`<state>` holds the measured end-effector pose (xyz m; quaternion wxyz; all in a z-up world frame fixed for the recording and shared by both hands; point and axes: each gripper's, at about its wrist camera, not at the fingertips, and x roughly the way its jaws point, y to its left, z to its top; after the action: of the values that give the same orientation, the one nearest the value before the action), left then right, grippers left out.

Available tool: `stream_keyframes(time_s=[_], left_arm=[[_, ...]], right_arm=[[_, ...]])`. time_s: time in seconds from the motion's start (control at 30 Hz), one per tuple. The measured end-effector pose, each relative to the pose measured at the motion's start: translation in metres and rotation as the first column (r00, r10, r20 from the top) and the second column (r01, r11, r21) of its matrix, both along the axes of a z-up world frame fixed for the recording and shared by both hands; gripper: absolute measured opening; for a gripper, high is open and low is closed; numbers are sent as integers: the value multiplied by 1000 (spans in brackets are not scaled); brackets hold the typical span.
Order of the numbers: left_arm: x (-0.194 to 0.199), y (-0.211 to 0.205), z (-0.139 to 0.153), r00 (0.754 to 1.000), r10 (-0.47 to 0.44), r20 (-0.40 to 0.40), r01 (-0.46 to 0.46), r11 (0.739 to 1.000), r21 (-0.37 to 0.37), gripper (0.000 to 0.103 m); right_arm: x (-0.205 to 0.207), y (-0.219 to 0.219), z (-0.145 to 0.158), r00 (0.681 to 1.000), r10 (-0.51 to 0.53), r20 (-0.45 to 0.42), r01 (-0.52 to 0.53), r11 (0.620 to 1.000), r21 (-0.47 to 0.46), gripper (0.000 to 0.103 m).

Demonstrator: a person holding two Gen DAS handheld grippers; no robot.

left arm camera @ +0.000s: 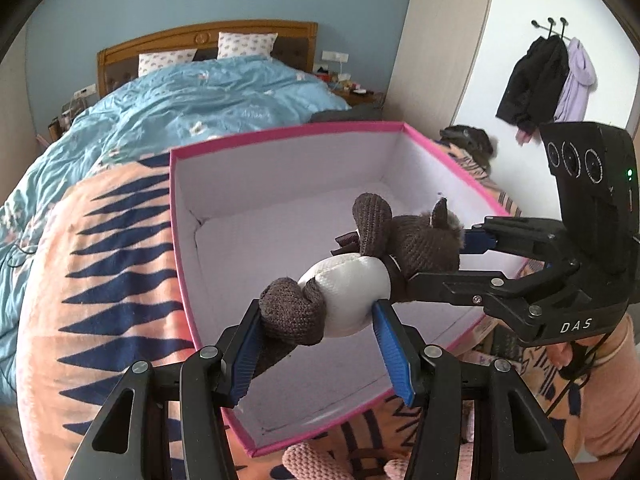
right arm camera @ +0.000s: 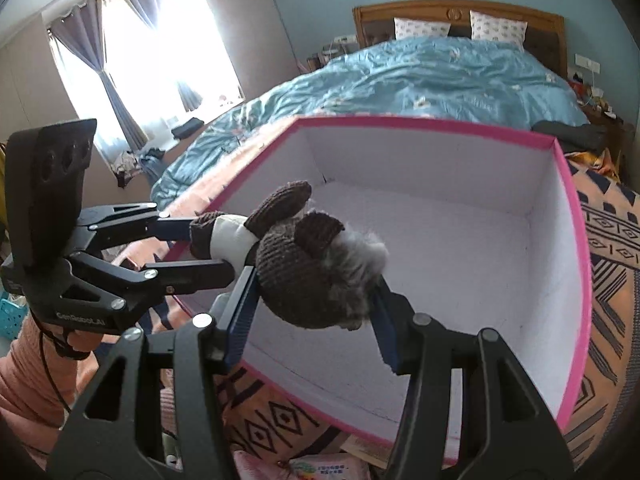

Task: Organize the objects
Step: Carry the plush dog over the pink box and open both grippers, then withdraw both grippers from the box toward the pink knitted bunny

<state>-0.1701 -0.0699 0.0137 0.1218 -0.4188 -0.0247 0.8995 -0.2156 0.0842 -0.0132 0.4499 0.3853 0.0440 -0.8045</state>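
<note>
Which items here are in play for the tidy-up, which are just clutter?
In play:
- brown knitted plush toy with white belly, held over the box
- pink-rimmed white cardboard box
- left gripper, shut on the toy's body
- right gripper, shut on its head

Clutter:
- blue duvet
- two patterned pillows
- black and lilac coats on hooks

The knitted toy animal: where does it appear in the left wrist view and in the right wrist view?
Left wrist view: the knitted toy animal is at centre, slightly low, over the open box.
Right wrist view: the toy is left of centre, its head nearest the camera.
Shared landmark: the pink-rimmed box, standing behind the toy in both views.
</note>
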Motion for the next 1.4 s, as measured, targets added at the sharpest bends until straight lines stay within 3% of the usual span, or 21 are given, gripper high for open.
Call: stream_keyframes(time_s=[0.3,0.57,0.67,0.8,1.03,1.23,1.4], left_arm=[[6,6,-1,1000,19,-10,-20,997,-69,55],[19,1,8,997,52,-61,-56,997,-60,55],[31,0,18,994,46,-97,-49,998,-30,61],[52,-1,31,989,38,-145,-39,999,-3,69],[105,-9,47,977,15,-212,-2,998,63,71],[145,-9,40,974,3,-226,17,996,87,74],[164,-4,19,982,0,-188,15,997,79,74]], right_arm=[[-9,-10,-18,999,-22,36,18,994,105,67],[-6,2,-10,999,-37,29,35,998,58,68],[3,10,1,999,-36,5,36,999,28,68],[24,26,20,999,-27,-34,26,999,-32,68],[78,49,44,993,38,-115,-48,995,-86,68],[126,59,28,989,95,-110,-104,991,-80,68],[153,56,1,989,112,-92,-114,993,-23,68]])
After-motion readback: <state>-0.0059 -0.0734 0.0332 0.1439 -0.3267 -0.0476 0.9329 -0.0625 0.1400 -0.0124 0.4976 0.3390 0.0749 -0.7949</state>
